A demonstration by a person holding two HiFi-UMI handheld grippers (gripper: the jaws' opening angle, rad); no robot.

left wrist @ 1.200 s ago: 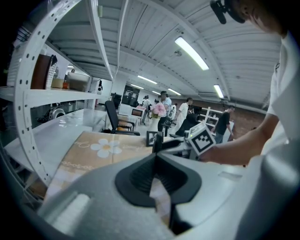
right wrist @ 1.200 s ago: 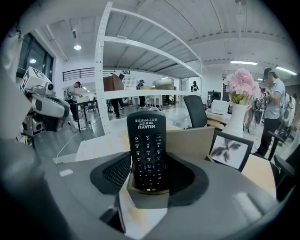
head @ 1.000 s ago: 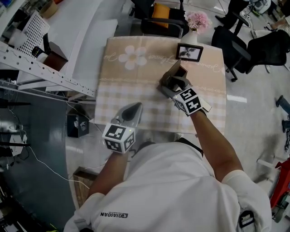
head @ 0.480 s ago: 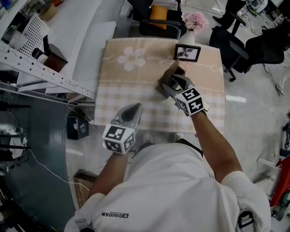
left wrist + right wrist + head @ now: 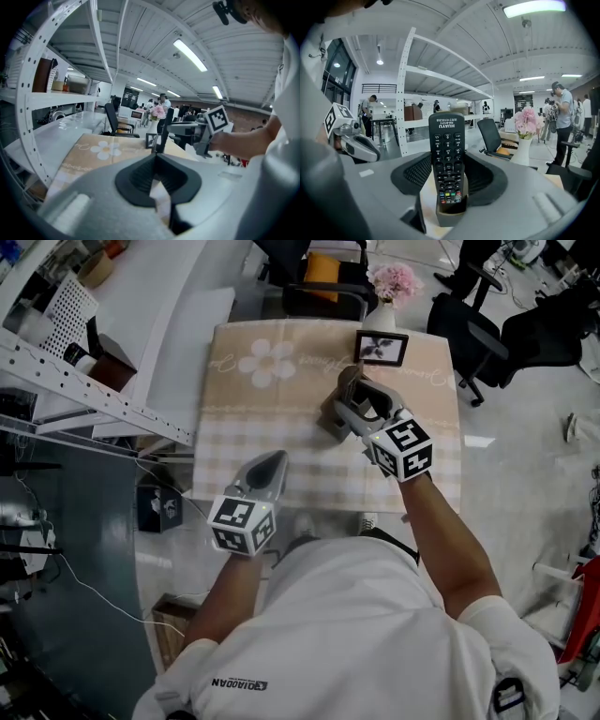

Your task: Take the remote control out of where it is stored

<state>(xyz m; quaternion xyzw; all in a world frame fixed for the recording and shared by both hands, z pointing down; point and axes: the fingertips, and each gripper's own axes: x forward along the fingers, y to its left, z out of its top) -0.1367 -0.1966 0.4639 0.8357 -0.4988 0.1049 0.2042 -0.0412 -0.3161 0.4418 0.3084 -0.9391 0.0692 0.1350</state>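
A black remote control (image 5: 446, 150) stands upright between the pads of my right gripper (image 5: 447, 173), which is shut on its sides. Its bottom end still sits inside the small brown holder (image 5: 451, 216). In the head view the right gripper (image 5: 356, 397) hovers over that holder (image 5: 332, 421) on the beige checked table (image 5: 244, 427). The left gripper view shows the remote (image 5: 167, 129) as a dark upright bar. My left gripper (image 5: 274, 462) rests near the table's front edge, its tips (image 5: 154, 157) together and nothing held.
A framed photo (image 5: 381, 348) and a vase of pink flowers (image 5: 391, 282) stand at the table's far edge. A white metal shelf rack (image 5: 84, 390) runs along the left. Office chairs (image 5: 319, 287) stand behind the table.
My right gripper has risen above the holder, drawing the remote upward with it. The left gripper has stayed where it was.
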